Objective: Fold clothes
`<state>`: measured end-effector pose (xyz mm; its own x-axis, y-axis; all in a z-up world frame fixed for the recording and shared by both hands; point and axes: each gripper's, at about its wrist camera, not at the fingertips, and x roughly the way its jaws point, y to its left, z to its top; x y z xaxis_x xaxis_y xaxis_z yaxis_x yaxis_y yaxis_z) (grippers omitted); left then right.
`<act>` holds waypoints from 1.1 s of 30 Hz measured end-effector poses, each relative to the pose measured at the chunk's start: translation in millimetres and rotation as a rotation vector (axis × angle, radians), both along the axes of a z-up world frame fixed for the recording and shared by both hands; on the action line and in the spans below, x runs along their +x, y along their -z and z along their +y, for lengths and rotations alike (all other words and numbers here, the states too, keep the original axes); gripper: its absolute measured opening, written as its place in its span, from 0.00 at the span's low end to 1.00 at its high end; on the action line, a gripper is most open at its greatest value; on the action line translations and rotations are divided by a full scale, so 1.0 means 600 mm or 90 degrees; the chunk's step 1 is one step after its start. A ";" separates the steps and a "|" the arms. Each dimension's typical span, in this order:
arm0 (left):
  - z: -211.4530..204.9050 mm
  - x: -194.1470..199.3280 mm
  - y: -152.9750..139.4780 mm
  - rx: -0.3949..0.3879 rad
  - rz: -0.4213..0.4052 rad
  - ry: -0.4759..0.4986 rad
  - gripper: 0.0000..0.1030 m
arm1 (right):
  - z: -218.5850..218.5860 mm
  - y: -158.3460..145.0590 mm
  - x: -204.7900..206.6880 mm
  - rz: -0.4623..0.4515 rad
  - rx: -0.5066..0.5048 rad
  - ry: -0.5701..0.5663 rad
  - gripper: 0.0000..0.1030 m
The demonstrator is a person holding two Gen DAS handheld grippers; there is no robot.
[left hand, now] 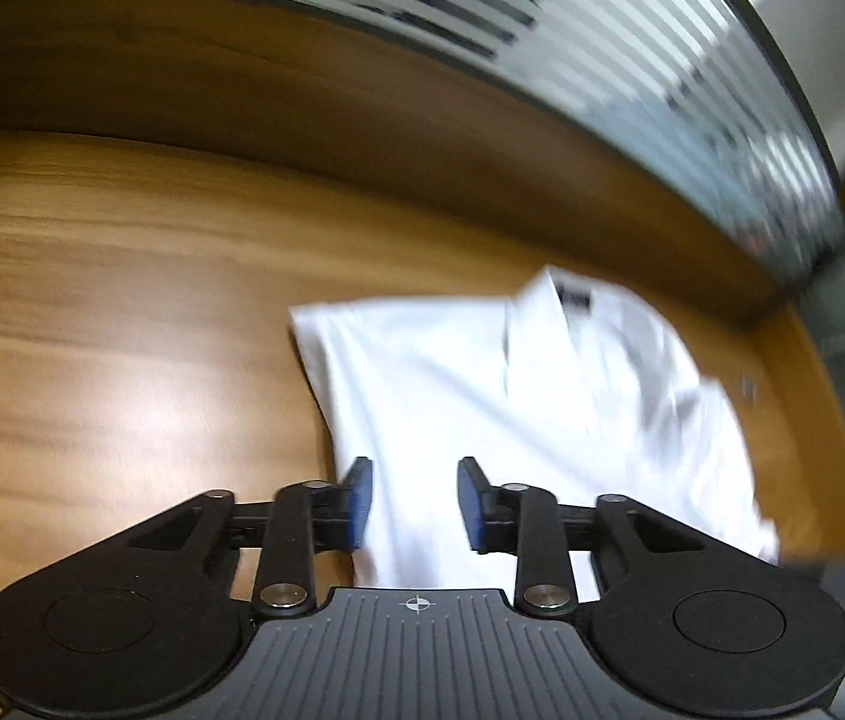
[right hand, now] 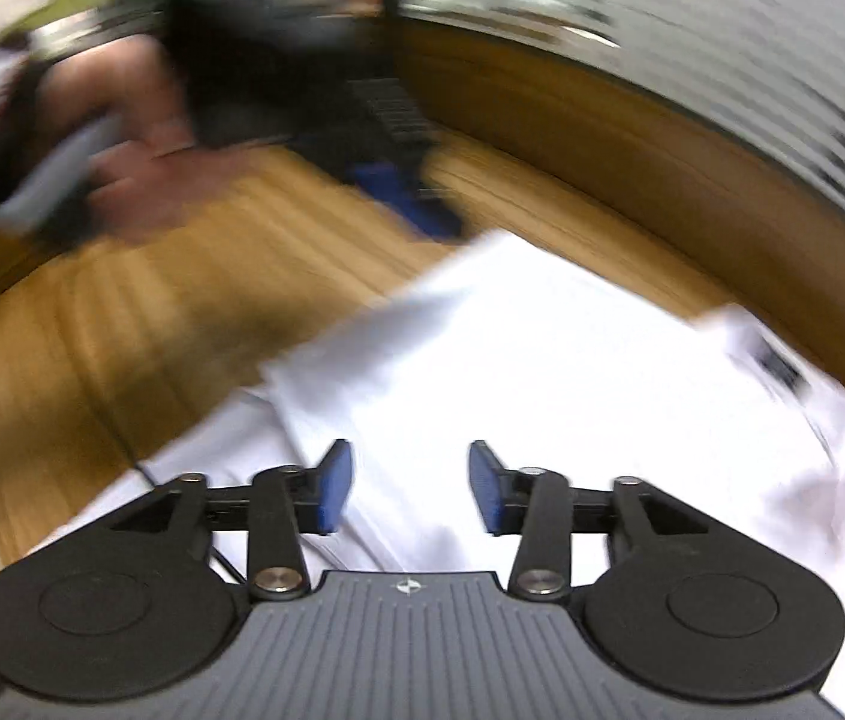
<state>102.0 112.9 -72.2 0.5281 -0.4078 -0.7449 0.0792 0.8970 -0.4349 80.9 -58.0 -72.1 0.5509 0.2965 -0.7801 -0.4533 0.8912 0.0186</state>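
1. White garment (left hand: 518, 396) lies on the wooden table (left hand: 122, 300) in the left wrist view, collar and dark label toward the far wall, its sides seemingly turned in to a narrow panel. The left gripper (left hand: 415, 504) hovers over its near edge, blue pads spread, holding nothing.
2. In the blurred right wrist view, the right gripper (right hand: 410, 486) also stands spread and empty above the cloth. A hand (right hand: 140, 180) with the other gripper shows beyond. Judging by this, the fold seems partway; a further fold would call for pinching an edge, though which one I cannot tell.
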 end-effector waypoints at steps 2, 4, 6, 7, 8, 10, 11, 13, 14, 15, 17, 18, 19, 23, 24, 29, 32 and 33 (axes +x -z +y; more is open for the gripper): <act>-0.017 -0.023 0.000 0.026 -0.003 0.019 0.39 | -0.041 0.002 -0.008 0.017 0.012 0.081 0.60; -0.031 -0.045 -0.001 0.050 -0.003 0.036 0.41 | -0.086 0.006 -0.017 0.035 0.022 0.171 0.70; -0.035 -0.060 0.000 0.057 -0.008 0.035 0.49 | -0.128 0.013 -0.028 0.051 0.046 0.245 0.73; -0.036 -0.068 0.001 0.061 -0.010 0.034 0.49 | -0.150 0.016 -0.035 0.059 0.059 0.282 0.75; -0.038 -0.075 0.001 0.064 -0.012 0.034 0.49 | -0.174 0.019 -0.045 0.063 0.067 0.317 0.75; -0.042 -0.090 0.002 0.071 -0.017 0.032 0.49 | -0.217 0.026 -0.070 0.064 0.070 0.378 0.76; -0.043 -0.097 0.002 0.074 -0.019 0.031 0.49 | -0.239 0.029 -0.086 0.061 0.065 0.409 0.76; -0.047 -0.112 0.003 0.081 -0.023 0.030 0.48 | -0.283 0.033 -0.117 0.056 0.057 0.463 0.76; -0.049 -0.119 0.003 0.084 -0.026 0.029 0.47 | -0.307 0.033 -0.133 0.053 0.055 0.490 0.76; -0.050 -0.127 0.004 0.087 -0.028 0.028 0.47 | -0.329 0.035 -0.147 0.050 0.055 0.516 0.77; -0.049 -0.139 0.005 0.086 -0.026 0.013 0.47 | -0.370 0.044 -0.168 0.048 0.054 0.556 0.77; -0.045 -0.144 0.006 0.081 -0.022 -0.002 0.47 | -0.389 0.052 -0.173 0.053 0.052 0.573 0.77; -0.042 -0.147 0.007 0.076 -0.019 -0.018 0.47 | -0.407 0.060 -0.179 0.058 0.049 0.591 0.77; -0.047 -0.161 0.006 0.083 -0.023 -0.038 0.47 | -0.463 0.093 -0.187 0.088 0.116 0.621 0.69; -0.049 -0.164 0.006 0.086 -0.024 -0.038 0.47 | -0.471 0.096 -0.185 0.093 0.141 0.621 0.68; -0.059 -0.176 0.006 0.086 -0.022 -0.040 0.47 | -0.513 0.112 -0.175 0.116 0.265 0.619 0.55; -0.068 -0.183 0.006 0.096 -0.030 -0.035 0.47 | -0.521 0.109 -0.167 0.122 0.280 0.621 0.07; -0.072 -0.185 0.006 0.100 -0.034 -0.035 0.47 | -0.521 0.104 -0.166 0.118 0.279 0.621 0.07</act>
